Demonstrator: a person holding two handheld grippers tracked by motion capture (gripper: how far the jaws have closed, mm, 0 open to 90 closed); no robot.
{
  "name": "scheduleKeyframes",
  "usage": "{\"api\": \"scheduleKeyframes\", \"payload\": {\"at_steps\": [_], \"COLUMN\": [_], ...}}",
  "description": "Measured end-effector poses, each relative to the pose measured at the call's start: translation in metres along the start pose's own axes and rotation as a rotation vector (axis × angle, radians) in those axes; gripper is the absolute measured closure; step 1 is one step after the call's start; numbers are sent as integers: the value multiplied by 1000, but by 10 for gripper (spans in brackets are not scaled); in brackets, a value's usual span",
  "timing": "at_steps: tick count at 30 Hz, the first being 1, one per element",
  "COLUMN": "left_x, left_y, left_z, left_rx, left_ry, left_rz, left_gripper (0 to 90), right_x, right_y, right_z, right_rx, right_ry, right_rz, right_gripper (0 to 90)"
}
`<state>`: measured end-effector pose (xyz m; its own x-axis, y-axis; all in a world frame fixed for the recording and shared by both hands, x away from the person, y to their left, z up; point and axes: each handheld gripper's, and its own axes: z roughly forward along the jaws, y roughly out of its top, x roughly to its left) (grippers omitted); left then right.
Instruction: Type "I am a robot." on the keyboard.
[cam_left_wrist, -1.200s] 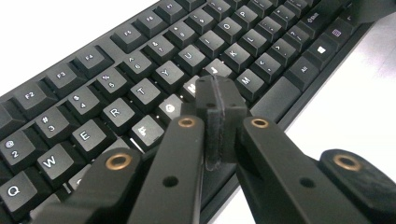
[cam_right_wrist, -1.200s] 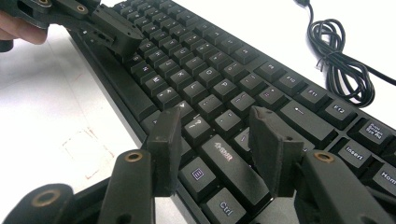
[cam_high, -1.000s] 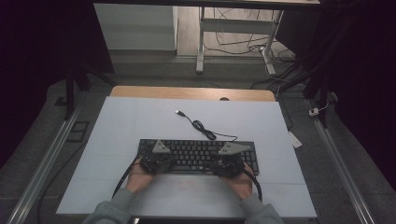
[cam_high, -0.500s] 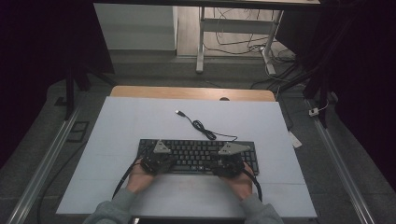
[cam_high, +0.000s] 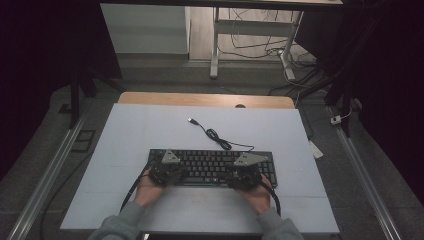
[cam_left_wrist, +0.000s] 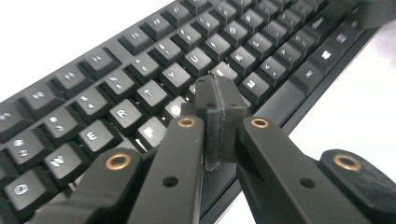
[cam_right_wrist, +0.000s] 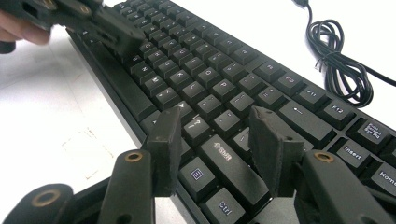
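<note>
the flat black plastic keyboard (cam_high: 212, 166) with white-lettered keys lies lengthwise across the near middle of the pale blue rectangular table top (cam_high: 135, 130), its long edge parallel to the table's near edge.

left side: the left gripper (cam_high: 165, 172), held in the person's left hand (cam_high: 149, 189), sits over the left end of the keyboard. in the left gripper view its two black jaws are pressed together pad to pad, with nothing between them, and the joined tip (cam_left_wrist: 219, 100) hangs above the middle letter rows, close to the keys around t, y and the row below; contact with a key cannot be confirmed.

centre: the keyboard's black cable (cam_high: 220, 139), bundled in a loose coil, runs from the far edge of the keyboard across the table to a plug lying farther back.

right side: the right gripper (cam_high: 243, 175), held in the right hand (cam_high: 260, 196), sits over the right end of the keyboard. in the right gripper view its jaws stand apart, clamping nothing, and straddle the shift key (cam_right_wrist: 229, 161) at the near right corner.
</note>
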<state>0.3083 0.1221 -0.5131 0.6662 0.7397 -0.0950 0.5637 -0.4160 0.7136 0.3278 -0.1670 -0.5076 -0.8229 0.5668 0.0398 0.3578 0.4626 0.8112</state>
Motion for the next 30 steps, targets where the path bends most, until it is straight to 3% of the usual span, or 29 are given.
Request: {"api": "scheduleKeyframes", "payload": {"at_steps": [4, 7, 11, 16, 22, 30], "left_x": [6, 10, 11, 15, 19, 22], "left_y": [-1, -2, -4, -7, -11, -13], "left_z": [-13, -21, -31, -37, -38, -40], "left_rx": [-35, -57, -71, -64, -38, -44], "left_ry": [-7, -17, 13, 18, 24, 19], "left_rz": [-24, -49, -57, -72, -105, -109], "left_gripper": [830, 712, 544, 418, 314, 299], "right_x": [0, -1, -1, -2, -2, -3], "right_y": [0, 0, 0, -1, -1, -1], "right_z": [0, -1, -3, -3, -4, -4], "right_rx": [-4, -7, -11, -11, -21, -22], "right_ry": [5, 4, 2, 3, 4, -1], "right_rz": [3, 8, 1, 1, 5, 5], "right_gripper": [545, 544, 544, 543, 542, 542]}}
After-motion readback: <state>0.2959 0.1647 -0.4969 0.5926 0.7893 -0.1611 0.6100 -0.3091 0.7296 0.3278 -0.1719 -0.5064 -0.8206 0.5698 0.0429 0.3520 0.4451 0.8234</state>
